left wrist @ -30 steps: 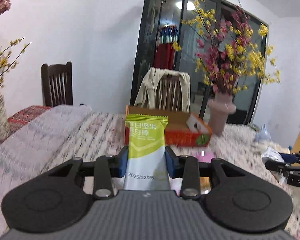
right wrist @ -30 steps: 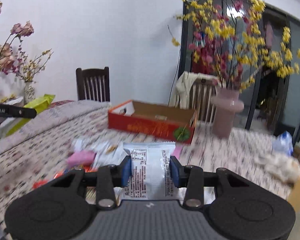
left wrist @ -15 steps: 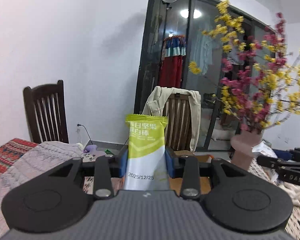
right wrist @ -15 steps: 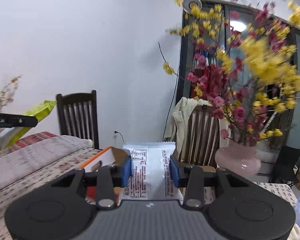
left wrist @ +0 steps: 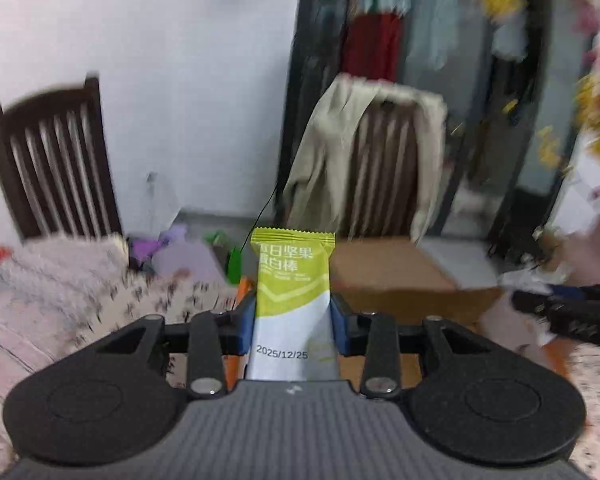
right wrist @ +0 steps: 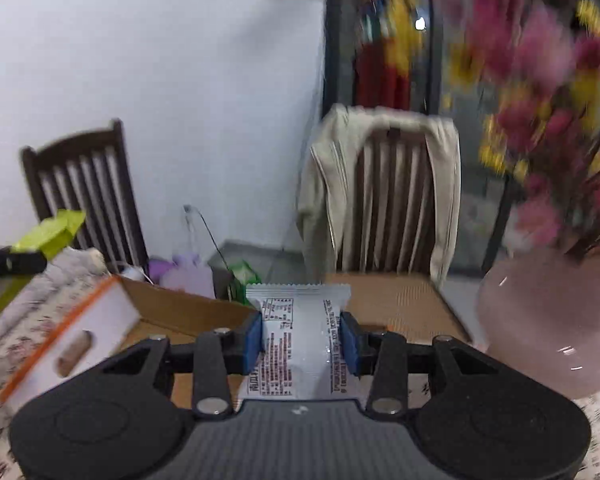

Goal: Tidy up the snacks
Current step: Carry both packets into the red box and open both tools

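My left gripper (left wrist: 293,322) is shut on a green and white snack bar packet (left wrist: 292,280), which stands upright between the blue pads. My right gripper (right wrist: 302,340) is shut on a silver snack packet (right wrist: 300,328) with red print. Both hang over the open cardboard box (right wrist: 180,312) with orange and white sides; its brown inside (left wrist: 384,268) shows behind the green packet. The right gripper's fingers (left wrist: 568,308) reach in at the right edge of the left wrist view. The green packet (right wrist: 48,234) also shows at the left edge of the right wrist view.
A pink vase (right wrist: 548,316) with red and yellow flowers stands close on the right of the box. Beyond the table are a dark wooden chair (left wrist: 48,168) and a chair draped with a beige jacket (right wrist: 384,196). A patterned tablecloth (left wrist: 80,296) covers the table.
Both grippers have travelled forward across the table to the box, each still gripping its packet. The box, earlier some way ahead, now lies right under them; the vase is much closer.
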Action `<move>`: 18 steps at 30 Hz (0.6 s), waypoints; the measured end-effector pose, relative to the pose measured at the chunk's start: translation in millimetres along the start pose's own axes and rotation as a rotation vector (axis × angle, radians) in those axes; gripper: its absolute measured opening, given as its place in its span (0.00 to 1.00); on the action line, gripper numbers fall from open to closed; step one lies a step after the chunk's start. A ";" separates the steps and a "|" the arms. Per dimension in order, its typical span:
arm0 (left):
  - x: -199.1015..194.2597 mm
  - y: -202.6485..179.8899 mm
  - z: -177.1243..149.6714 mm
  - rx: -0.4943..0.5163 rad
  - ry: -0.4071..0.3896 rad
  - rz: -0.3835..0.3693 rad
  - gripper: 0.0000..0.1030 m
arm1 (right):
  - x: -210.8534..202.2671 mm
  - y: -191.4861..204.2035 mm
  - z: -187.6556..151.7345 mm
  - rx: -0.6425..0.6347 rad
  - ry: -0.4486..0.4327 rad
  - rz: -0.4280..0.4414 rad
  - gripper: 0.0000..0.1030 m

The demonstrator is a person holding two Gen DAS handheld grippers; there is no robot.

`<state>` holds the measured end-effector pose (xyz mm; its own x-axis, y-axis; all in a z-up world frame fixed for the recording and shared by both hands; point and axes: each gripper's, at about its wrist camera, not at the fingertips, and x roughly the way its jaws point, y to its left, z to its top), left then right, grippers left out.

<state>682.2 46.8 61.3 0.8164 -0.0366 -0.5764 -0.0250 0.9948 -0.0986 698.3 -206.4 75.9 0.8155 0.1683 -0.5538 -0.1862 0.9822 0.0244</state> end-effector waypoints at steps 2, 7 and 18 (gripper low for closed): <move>31.3 2.0 -4.8 -0.011 0.061 0.016 0.37 | 27.2 -8.1 1.6 0.041 0.057 -0.002 0.38; 56.4 4.1 -21.6 0.011 0.118 0.042 0.41 | 75.5 -7.8 -4.3 0.019 0.156 -0.088 0.39; 12.2 -8.9 -15.1 0.057 0.057 0.031 0.67 | 67.5 3.6 -27.9 -0.049 0.173 -0.142 0.58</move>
<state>683.7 36.1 42.9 0.7818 -0.0096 -0.6235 -0.0154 0.9993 -0.0346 737.4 -193.8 15.4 0.7299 0.0078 -0.6835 -0.1064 0.9890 -0.1024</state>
